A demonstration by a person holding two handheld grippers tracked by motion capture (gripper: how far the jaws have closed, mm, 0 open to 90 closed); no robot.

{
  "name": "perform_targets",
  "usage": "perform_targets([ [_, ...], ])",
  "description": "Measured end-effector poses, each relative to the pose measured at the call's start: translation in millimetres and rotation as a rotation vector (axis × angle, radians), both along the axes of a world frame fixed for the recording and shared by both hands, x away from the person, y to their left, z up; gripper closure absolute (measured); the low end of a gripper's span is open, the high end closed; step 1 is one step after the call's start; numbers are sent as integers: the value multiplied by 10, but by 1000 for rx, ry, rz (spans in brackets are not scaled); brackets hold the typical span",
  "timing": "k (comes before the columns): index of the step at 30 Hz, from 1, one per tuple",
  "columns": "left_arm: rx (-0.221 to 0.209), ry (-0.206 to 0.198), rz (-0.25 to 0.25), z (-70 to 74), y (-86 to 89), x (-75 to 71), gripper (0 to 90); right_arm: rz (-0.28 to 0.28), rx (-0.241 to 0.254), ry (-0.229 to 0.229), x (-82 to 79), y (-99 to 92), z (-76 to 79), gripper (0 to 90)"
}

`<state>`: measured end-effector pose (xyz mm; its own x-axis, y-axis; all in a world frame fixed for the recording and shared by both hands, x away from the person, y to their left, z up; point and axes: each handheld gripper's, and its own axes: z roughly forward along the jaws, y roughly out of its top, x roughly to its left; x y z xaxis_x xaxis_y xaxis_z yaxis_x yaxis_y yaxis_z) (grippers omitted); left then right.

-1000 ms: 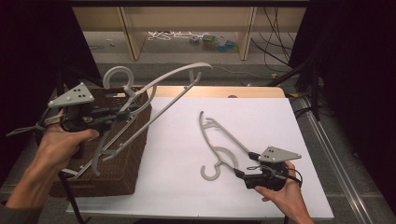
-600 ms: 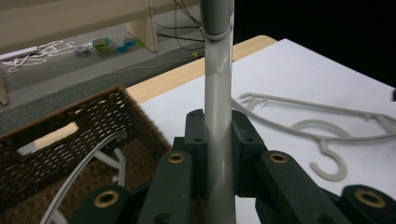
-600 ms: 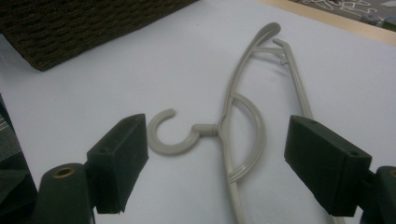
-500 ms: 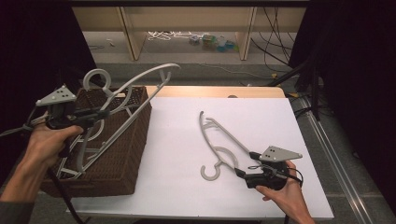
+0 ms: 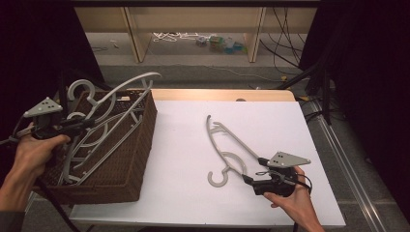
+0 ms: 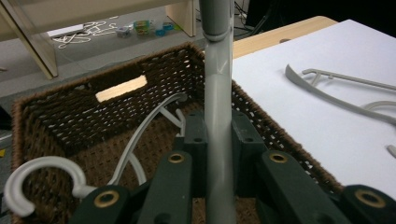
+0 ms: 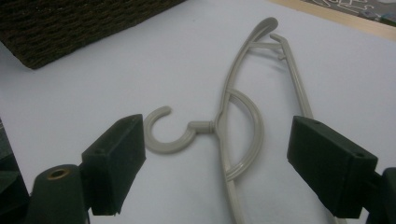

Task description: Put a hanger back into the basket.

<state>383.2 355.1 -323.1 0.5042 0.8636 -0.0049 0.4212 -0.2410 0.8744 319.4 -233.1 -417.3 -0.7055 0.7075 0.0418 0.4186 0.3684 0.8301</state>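
Note:
My left gripper (image 5: 89, 124) is shut on the bar of a grey plastic hanger (image 5: 123, 92), which leans tilted over the brown wicker basket (image 5: 145, 126) with its lower end inside. In the left gripper view the bar (image 6: 218, 102) runs straight up between the jaws of the gripper (image 6: 218, 135). Another grey hanger (image 6: 140, 135) lies on the basket floor (image 6: 154, 140). A third hanger (image 5: 232, 144) lies flat on the white table sheet. My right gripper (image 5: 250, 173) stands open at its near end, the jaws on either side of the hanger (image 7: 224, 121) without touching it.
The basket sits at the table's left edge. The white sheet (image 5: 270, 116) covers the table's middle and right. A wooden strip of table (image 5: 217, 94) runs along the far edge. Beyond it stand shelf legs (image 5: 133, 31), with cables and small things on the floor.
My left hand has carried the held hanger leftward and down, from over the basket's right rim to over its inside. The right gripper and the hanger on the sheet have stayed put.

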Motion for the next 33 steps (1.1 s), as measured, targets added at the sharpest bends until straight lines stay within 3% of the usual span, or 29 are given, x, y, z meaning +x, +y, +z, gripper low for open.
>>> perform_targets([
  [2,15,-1,17,-18,48,-8,794,0,-3,2,1,-2,-4,203],
  [3,63,-7,26,-42,87,-13,794,4,-6,4,9,-3,-11,202],
  [16,80,51,71,-274,294,-4,794,3,-9,12,12,6,-25,203],
  [21,121,75,55,-343,339,-13,794,2,-14,14,22,3,-37,202],
  [27,132,108,55,-446,344,17,793,1,-11,11,21,6,-31,202],
  [28,195,122,26,-432,374,27,793,1,-11,11,21,6,-31,202],
  [32,195,151,36,-518,359,107,793,-3,-9,15,23,7,-44,203],
  [33,222,165,26,-534,361,131,793,-1,-10,12,26,8,-44,203],
])
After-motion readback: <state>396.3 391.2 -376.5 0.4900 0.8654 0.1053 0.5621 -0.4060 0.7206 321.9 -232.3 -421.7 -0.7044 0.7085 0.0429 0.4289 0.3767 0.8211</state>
